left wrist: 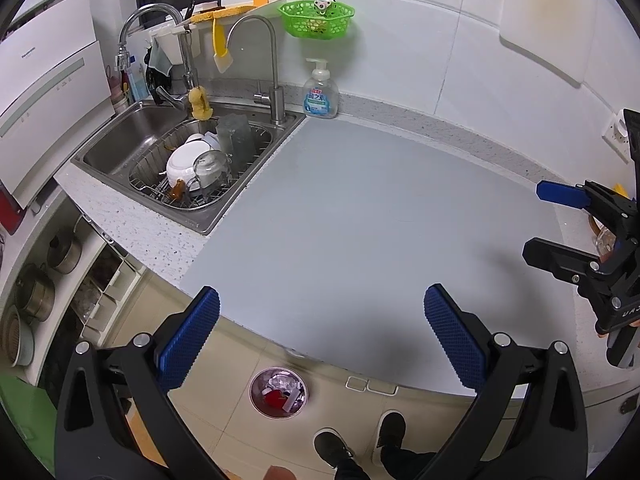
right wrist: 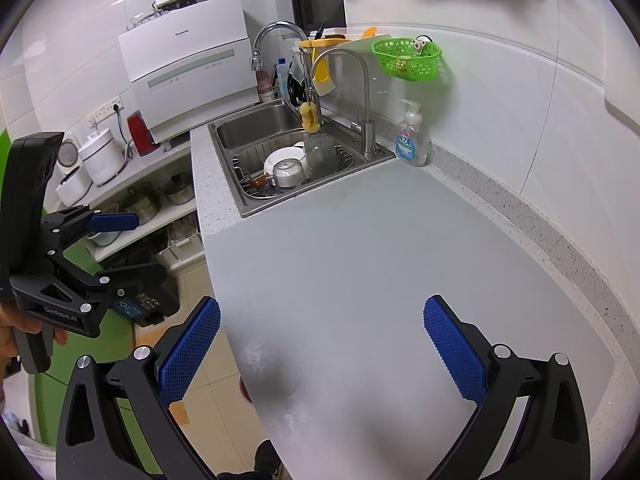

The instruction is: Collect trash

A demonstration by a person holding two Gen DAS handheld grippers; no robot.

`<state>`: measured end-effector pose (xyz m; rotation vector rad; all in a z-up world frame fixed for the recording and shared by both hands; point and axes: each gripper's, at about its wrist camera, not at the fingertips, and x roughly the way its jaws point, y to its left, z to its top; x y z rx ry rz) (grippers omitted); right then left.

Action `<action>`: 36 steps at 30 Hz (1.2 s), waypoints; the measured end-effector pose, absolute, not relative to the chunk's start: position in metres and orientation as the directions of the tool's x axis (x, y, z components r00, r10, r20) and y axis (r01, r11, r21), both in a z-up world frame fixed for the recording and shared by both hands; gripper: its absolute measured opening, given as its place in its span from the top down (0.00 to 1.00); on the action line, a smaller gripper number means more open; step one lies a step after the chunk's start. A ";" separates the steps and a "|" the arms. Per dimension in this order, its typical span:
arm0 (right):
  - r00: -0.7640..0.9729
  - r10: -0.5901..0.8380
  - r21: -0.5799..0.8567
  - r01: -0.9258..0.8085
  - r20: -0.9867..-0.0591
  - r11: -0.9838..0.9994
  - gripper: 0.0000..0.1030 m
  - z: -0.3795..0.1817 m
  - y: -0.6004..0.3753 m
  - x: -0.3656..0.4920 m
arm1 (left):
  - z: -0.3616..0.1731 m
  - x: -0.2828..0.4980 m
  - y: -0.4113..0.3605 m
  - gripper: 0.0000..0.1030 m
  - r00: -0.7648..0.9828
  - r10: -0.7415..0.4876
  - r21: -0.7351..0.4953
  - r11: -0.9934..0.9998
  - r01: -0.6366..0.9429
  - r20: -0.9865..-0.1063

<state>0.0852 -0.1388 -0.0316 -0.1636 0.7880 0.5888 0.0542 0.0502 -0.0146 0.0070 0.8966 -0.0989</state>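
Note:
A round trash bin [left wrist: 279,391] stands on the floor below the counter's front edge, with red and clear scraps inside. My left gripper [left wrist: 320,340] is open and empty, high above the counter edge and the bin. My right gripper [right wrist: 320,344] is open and empty above the grey counter mat [right wrist: 360,260]. The right gripper also shows at the right edge of the left wrist view [left wrist: 536,220], open. The left gripper shows at the left of the right wrist view [right wrist: 148,244], open, off the counter's side.
A steel sink [left wrist: 132,136] holds a rack with a white bowl [left wrist: 182,164] and glassware. A soap bottle [left wrist: 320,94] stands by the faucet [left wrist: 272,80]. A green basket [left wrist: 318,18] hangs on the wall. A dishwasher [right wrist: 192,64] and shelves of pots [right wrist: 148,200] stand at left. Feet [left wrist: 360,440] are on the floor.

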 end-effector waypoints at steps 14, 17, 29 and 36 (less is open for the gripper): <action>0.556 0.444 0.082 -0.556 -0.703 0.827 0.05 -0.033 -0.136 0.078 | -0.014 0.056 0.046 0.03 0.630 -0.082 -0.024 0.995 0.101 -0.772; 0.555 0.445 0.084 -0.557 -0.702 0.826 0.05 -0.033 -0.136 0.078 | -0.015 0.056 0.046 0.03 0.628 -0.076 -0.022 0.995 0.093 -0.775; 0.555 0.451 0.082 -0.564 -0.699 0.822 0.05 -0.030 -0.135 0.076 | -0.013 0.055 0.053 0.03 0.631 -0.048 -0.040 0.999 0.027 -0.774; 0.551 0.456 0.080 -0.574 -0.699 0.815 0.05 -0.029 -0.132 0.077 | -0.013 0.055 0.055 0.03 0.626 -0.032 -0.038 0.999 0.004 -0.779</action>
